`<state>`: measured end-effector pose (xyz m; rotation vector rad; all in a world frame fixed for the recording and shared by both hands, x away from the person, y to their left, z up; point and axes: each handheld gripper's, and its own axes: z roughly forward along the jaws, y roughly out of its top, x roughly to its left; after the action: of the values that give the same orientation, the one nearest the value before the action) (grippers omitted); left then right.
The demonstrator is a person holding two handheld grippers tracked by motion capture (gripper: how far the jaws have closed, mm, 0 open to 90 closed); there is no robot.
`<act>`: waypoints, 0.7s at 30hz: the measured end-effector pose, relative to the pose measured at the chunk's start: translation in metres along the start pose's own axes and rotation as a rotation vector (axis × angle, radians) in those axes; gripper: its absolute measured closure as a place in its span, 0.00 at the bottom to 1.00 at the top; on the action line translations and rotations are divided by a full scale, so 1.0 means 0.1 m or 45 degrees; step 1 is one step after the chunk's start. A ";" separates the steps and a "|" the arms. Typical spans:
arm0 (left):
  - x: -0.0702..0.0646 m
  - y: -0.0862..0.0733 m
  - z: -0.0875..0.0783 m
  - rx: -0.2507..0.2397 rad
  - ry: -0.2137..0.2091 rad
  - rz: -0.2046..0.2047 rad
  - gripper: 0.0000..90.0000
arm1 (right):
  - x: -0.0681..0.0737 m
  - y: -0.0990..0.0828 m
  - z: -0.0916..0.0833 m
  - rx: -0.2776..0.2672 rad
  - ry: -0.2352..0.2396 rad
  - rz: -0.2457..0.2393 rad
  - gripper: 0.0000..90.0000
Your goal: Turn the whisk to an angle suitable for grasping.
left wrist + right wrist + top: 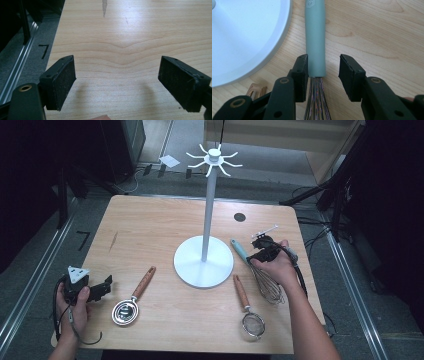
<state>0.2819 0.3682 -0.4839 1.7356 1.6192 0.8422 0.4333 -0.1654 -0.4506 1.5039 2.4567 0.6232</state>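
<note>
A whisk [270,287] with a grey-green handle [315,37] lies on the wooden table [150,230], just right of the white hook stand's round base [202,262]. My right gripper [323,62] is down at the end of the handle where the wires begin. The jaws straddle it: one pad [302,72] sits against the handle and the other stands off with a gap. In the high view the right gripper [260,251] is under the person's hand. My left gripper [117,75] rests open over bare wood at the table's near left [105,284].
The stand's tall white pole [209,205] carries a ring of hooks at its top. A wood-handled metal ladle [134,297] lies left of the base, and a wood-handled strainer [247,310] lies to its right, beside the whisk. A small black disc [240,217] is set in the far tabletop.
</note>
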 end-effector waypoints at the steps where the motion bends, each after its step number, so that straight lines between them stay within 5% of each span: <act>1: 0.00 0.00 0.00 -0.001 -0.002 0.000 0.17 | 0.00 0.00 0.02 0.001 0.004 -0.006 0.67; 17: 0.00 0.00 0.00 0.006 -0.018 0.014 0.17 | 0.06 0.04 0.20 0.080 -0.014 0.002 0.73; 21: 0.00 0.00 0.00 0.004 -0.016 0.015 0.17 | 0.08 0.04 0.24 0.086 -0.077 -0.021 0.74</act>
<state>0.2823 0.3681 -0.4842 1.7511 1.6047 0.8331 0.4420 -0.1508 -0.4695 1.5025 2.4650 0.4898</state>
